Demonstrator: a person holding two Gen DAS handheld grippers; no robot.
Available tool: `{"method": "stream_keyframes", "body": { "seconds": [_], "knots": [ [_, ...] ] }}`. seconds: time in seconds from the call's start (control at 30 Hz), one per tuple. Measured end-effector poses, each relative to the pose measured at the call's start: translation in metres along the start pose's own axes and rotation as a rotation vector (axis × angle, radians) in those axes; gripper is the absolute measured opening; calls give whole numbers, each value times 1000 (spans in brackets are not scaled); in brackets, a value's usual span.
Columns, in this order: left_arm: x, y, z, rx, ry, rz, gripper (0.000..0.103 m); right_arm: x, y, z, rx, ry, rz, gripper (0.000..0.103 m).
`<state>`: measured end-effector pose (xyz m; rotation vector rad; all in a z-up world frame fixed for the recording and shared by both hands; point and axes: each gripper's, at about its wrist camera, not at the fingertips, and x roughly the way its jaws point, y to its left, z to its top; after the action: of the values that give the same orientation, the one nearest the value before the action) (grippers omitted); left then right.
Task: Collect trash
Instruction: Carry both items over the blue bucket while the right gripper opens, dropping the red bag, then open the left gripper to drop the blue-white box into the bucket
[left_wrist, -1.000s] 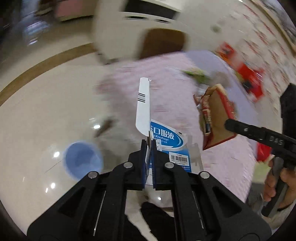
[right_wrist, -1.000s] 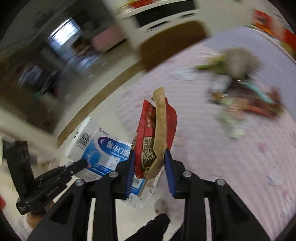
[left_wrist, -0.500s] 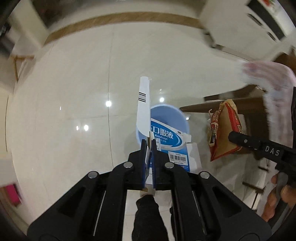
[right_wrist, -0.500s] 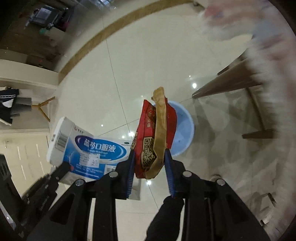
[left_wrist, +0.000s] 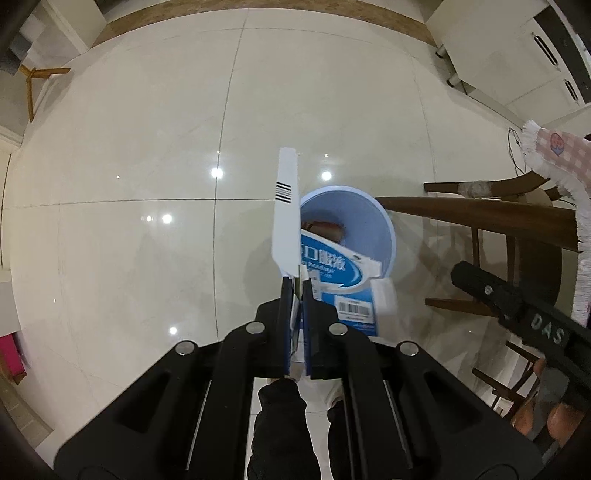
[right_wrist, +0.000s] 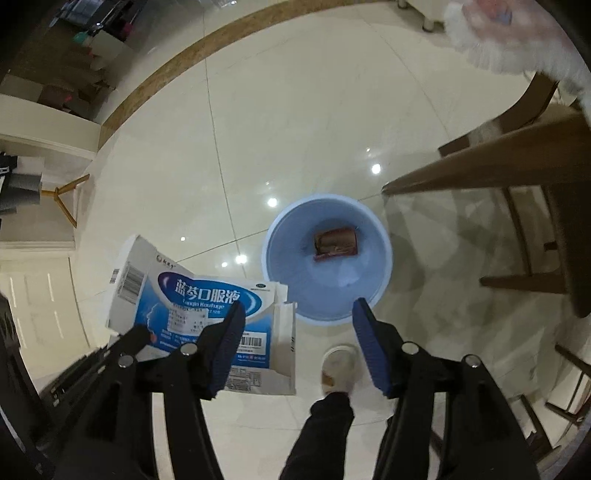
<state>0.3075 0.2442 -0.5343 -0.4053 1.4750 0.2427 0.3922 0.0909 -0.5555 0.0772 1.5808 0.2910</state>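
A light blue bin (right_wrist: 327, 258) stands on the tiled floor below both grippers; it also shows in the left wrist view (left_wrist: 354, 221). A red snack wrapper (right_wrist: 336, 240) lies at its bottom. My left gripper (left_wrist: 296, 291) is shut on the flap of a blue and white medicine box (left_wrist: 340, 280), held over the bin's near rim; the box shows at the left in the right wrist view (right_wrist: 199, 306). My right gripper (right_wrist: 297, 325) is open and empty above the bin's near edge.
A wooden table leg and chair frames (right_wrist: 517, 192) stand right of the bin, under a pink checked tablecloth (left_wrist: 557, 158). The person's leg and slipper (right_wrist: 338, 373) are just below the bin. White cabinets (left_wrist: 498, 55) stand at the far right.
My right gripper has opened and the red wrapper has dropped into the bin. Both grippers swung from the table to above the bin. The left one still holds the box.
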Motion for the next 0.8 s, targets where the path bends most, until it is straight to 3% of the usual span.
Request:
{"method": "stream_keyframes", "body": {
  "seconds": [0.43,0.47,0.57,0.67,0.8],
  "knots": [
    [-11,-34,20,83,39,-19,7,-70,-27,-10,-26,-161,-84,64],
    [-11,-36,21,83,49,-32,14,-74,-30,-11,-16,-163,-81,64],
    [-18,-46,24,85,26,-26,74,-85,-40,-14,17,-174,-79,64],
    [-28,-54,25,101,22,-26,74,-97,-48,-18,45,-187,-75,64],
    [-55,-63,23,96,21,-79,74,-124,-54,-24,66,-229,-45,64]
  ]
}}
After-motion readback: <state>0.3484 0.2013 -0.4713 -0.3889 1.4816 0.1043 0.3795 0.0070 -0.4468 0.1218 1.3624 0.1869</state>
